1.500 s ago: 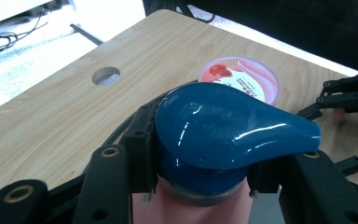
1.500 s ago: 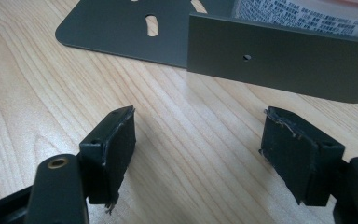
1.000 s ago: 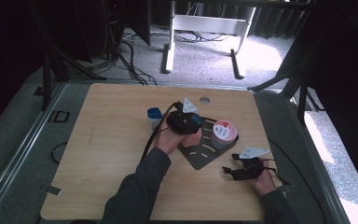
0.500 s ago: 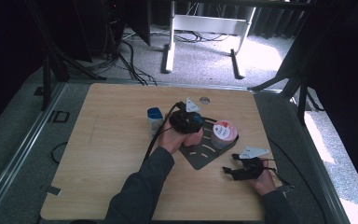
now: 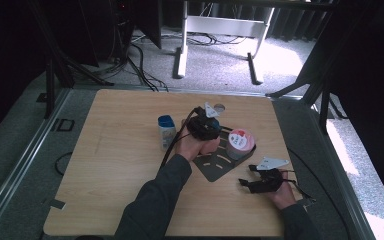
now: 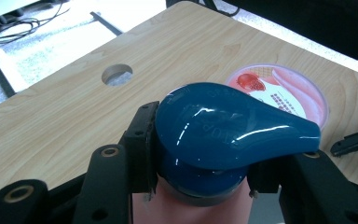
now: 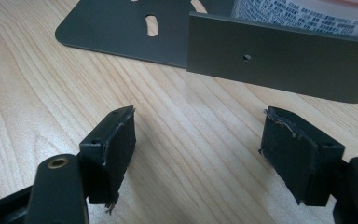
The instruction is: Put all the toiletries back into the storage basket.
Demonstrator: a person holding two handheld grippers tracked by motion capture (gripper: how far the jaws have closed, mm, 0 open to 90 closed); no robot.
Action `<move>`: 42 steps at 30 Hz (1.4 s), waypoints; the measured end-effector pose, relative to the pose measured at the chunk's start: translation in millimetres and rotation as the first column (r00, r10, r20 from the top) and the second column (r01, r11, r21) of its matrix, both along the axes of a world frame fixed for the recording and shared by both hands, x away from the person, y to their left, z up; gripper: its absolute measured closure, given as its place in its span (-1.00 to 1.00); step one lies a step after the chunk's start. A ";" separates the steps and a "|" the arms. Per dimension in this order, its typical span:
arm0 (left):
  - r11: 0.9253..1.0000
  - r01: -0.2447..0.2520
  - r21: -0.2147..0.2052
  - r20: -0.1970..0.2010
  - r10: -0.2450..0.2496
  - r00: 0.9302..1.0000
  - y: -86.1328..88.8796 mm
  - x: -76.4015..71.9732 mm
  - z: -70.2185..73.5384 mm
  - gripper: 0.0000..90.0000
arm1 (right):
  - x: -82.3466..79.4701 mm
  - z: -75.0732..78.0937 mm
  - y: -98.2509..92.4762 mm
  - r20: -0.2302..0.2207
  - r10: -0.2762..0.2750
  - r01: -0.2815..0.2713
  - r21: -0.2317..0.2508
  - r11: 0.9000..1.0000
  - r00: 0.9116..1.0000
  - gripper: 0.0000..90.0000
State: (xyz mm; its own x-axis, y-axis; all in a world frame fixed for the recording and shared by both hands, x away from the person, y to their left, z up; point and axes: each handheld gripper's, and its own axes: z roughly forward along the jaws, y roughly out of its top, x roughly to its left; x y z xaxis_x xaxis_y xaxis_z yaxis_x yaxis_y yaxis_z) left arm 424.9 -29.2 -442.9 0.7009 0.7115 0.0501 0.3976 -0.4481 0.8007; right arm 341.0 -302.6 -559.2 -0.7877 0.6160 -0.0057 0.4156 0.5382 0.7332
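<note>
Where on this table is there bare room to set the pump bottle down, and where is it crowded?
Free: the bare wood left of the blue-capped container, out to the table edge. Crowded: centre-right, where left tongs grip the pump bottle beside the pink-lidded tub on the metal bracket.

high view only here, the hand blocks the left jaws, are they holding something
observer: yes, the left gripper is shut on a bottle, jaws pressing just under its blue pump cap.
operator: what colour is the bottle body
observer: pink, visible below the cap.
operator: and the right jaws, anything in them
observer: nothing; the right gripper is open over the table, facing the upright wall of the grey bracket.
</note>
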 end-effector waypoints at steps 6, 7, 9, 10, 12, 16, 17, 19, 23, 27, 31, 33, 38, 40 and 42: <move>1.000 -0.007 -0.008 -0.004 0.007 1.000 -1.8 6.1 0.2 0.17 | 0.3 0.0 0.1 -0.002 -0.001 0.001 -0.001 1.000 1.000 -0.42; 1.000 -0.009 -0.008 -0.004 0.009 1.000 -1.9 7.0 -0.1 0.17 | 0.4 0.0 0.1 -0.002 -0.001 0.001 0.000 1.000 1.000 -0.42; 1.000 -0.023 -0.007 -0.005 0.022 1.000 -3.1 8.7 -0.5 0.17 | 0.4 0.0 0.1 -0.002 -0.001 0.001 -0.001 1.000 1.000 -0.42; 1.000 -0.027 -0.004 -0.002 0.027 1.000 -3.7 9.2 -0.4 0.17 | 0.4 0.0 0.2 -0.002 -0.001 0.001 -0.001 1.000 1.000 -0.42; 1.000 -0.028 -0.005 -0.001 0.028 1.000 -5.0 10.2 -0.1 0.17 | 0.4 0.0 0.1 -0.001 -0.001 0.001 -0.001 1.000 1.000 -0.42; 0.999 -0.034 -0.013 -0.004 0.034 0.999 -8.0 12.9 0.5 0.17 | 0.5 0.0 0.1 0.000 0.000 0.000 -0.001 1.000 1.000 -0.42; 0.999 -0.034 -0.009 -0.003 0.034 0.999 -8.7 13.8 0.7 0.17 | 0.5 0.0 0.1 0.000 0.000 0.000 -0.001 1.000 1.000 -0.42; 0.999 -0.036 -0.010 -0.003 0.036 0.999 -10.7 15.8 0.2 0.17 | 0.4 0.1 0.1 -0.002 -0.001 0.001 -0.001 1.000 1.000 -0.42; 0.999 -0.050 -0.018 -0.007 0.050 0.999 -16.0 20.9 -2.2 0.17 | 0.4 0.1 0.1 -0.003 -0.001 0.001 0.000 1.000 1.000 -0.42; 0.997 -0.073 -0.027 -0.018 0.073 0.997 -20.7 25.9 -6.9 0.17 | 0.4 0.1 0.1 -0.003 -0.001 0.001 0.000 1.000 1.000 -0.42; 0.995 -0.093 -0.027 -0.028 0.093 0.995 -25.1 30.2 -12.2 0.17 | 0.4 0.1 0.1 -0.003 -0.001 0.001 -0.001 1.000 1.000 -0.42; 0.994 -0.106 -0.027 -0.029 0.105 0.994 -26.6 32.2 -14.3 0.17 | 0.4 0.1 0.1 -0.003 -0.001 0.001 0.000 1.000 1.000 -0.42; 0.988 -0.150 -0.039 -0.035 0.148 0.988 -29.4 37.1 -17.8 0.17 | 0.5 0.0 0.1 -0.001 -0.001 0.001 -0.001 1.000 1.000 -0.42; 0.987 -0.158 -0.035 -0.033 0.157 0.987 -30.9 38.0 -18.5 0.17 | 0.5 0.1 0.1 -0.001 -0.001 0.001 -0.001 1.000 1.000 -0.42; 0.985 -0.169 -0.034 -0.027 0.168 0.985 -33.5 38.7 -19.0 0.17 | 0.4 0.1 0.1 -0.002 -0.001 0.001 -0.001 1.000 1.000 -0.42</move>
State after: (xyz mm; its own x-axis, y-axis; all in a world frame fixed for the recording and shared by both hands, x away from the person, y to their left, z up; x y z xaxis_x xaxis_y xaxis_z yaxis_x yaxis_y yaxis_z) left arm 463.6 -62.7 -461.9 0.5717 0.8205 0.0072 0.4842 -0.3444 0.8043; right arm 341.5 -302.5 -559.2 -0.7872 0.6167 -0.0047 0.4174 0.5384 0.7321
